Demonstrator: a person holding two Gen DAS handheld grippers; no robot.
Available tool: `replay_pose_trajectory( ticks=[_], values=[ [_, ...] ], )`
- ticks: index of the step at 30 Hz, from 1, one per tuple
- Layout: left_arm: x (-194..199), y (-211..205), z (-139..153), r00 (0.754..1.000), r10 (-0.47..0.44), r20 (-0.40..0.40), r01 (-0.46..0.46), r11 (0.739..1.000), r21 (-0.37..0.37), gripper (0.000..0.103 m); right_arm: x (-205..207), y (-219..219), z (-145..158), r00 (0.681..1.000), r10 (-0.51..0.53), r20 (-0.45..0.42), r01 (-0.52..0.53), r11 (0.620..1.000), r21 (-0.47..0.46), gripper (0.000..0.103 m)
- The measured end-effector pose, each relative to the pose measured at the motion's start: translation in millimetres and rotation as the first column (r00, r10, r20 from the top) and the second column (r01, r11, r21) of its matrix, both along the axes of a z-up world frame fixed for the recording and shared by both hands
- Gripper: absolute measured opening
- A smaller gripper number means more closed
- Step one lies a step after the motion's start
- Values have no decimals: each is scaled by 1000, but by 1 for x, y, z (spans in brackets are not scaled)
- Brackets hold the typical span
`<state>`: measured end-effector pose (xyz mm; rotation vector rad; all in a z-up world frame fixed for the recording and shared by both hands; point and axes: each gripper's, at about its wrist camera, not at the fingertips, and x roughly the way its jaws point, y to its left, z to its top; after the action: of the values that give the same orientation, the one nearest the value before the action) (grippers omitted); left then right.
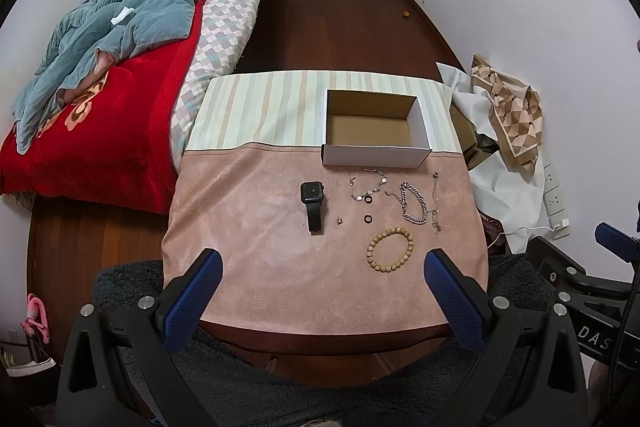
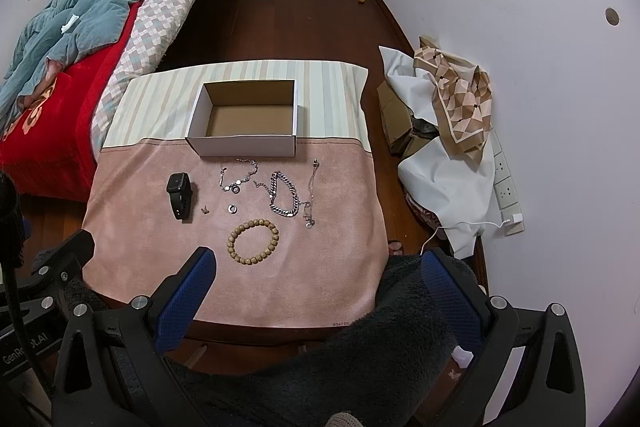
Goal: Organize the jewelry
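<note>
left gripper (image 1: 322,259): jaws spread wide, nothing between them, hanging back over the near edge of the table; reads as a ready pose before any pick
right gripper (image 2: 316,261): also wide open and empty, held back beside the left one, its view centred a bit right of the jewelry
box (image 2: 244,145): open white cardboard box, brown inside, empty; sits at the far side straddling the seam between striped cloth (image 1: 256,115) and pink mat (image 1: 248,239), mouth up, likely the drop target
smartwatch (image 1: 312,201): black, lying flat, strap pointing toward the camera, leftmost of the spread
charm bracelet (image 1: 366,187): thin chain with small discs, just in front of the box
curb chain bracelet (image 1: 414,203): heavy silver links, right of the charm one, a thin chain touching its left end
thin necklace (image 1: 435,203): strung front-to-back, rightmost, near the curb chain
ring (image 1: 367,218): small dark ring, alone in the middle (a second similar one lies by the charm bracelet)
small earring-like bit (image 1: 339,221): too small to identify
bead bracelet (image 1: 389,247): wooden beads, closest to both grippers, probably the easiest first grab
layout: pieces laid apart in a loose row, so each can be picked singly
writing: "DAS" partly seen on the right gripper's body in the left view; "GenRobot.AI" partly hidden on the left gripper's body (image 2: 24,347); tiny print on mat edge, unreadable
progress: nothing boxed yet
</note>
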<state>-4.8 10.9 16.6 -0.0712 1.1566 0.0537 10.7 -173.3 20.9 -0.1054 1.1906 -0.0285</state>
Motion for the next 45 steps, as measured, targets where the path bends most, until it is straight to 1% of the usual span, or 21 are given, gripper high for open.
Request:
replay_pose_trajectory(
  ticks=[25, 33, 36, 39, 42, 45],
  values=[
    [-1, 0, 4, 1000, 1, 1, -1, 1000, -2, 103, -3, 3, 1, 1000, 7, -1, -7, 1000, -2, 103],
    [2, 1, 1, 1000, 4, 1, -4, 1000, 6, 103, -2, 4, -1, 1000, 2, 0, -2, 1000, 0, 103],
    [12, 6, -8, 1000, 27, 14, -27, 999, 39, 103, 8, 4, -11, 1000, -10, -16, 10, 1000, 14, 103],
    [28, 14, -22, 998, 53, 29, -56, 994, 97, 103, 24, 1, -32, 999, -32, -41, 33, 999, 29, 103],
    [45, 19, -44, 997, 72, 29, -76, 984, 159, 103, 42, -1, -63, 995, -53, -87, 56, 998, 33, 103],
    [61, 22, -74, 997, 77, -7, -74, 975, 208, 103, 62, -1, -103, 986, -69, -155, 75, 997, 34, 103]
  ],
)
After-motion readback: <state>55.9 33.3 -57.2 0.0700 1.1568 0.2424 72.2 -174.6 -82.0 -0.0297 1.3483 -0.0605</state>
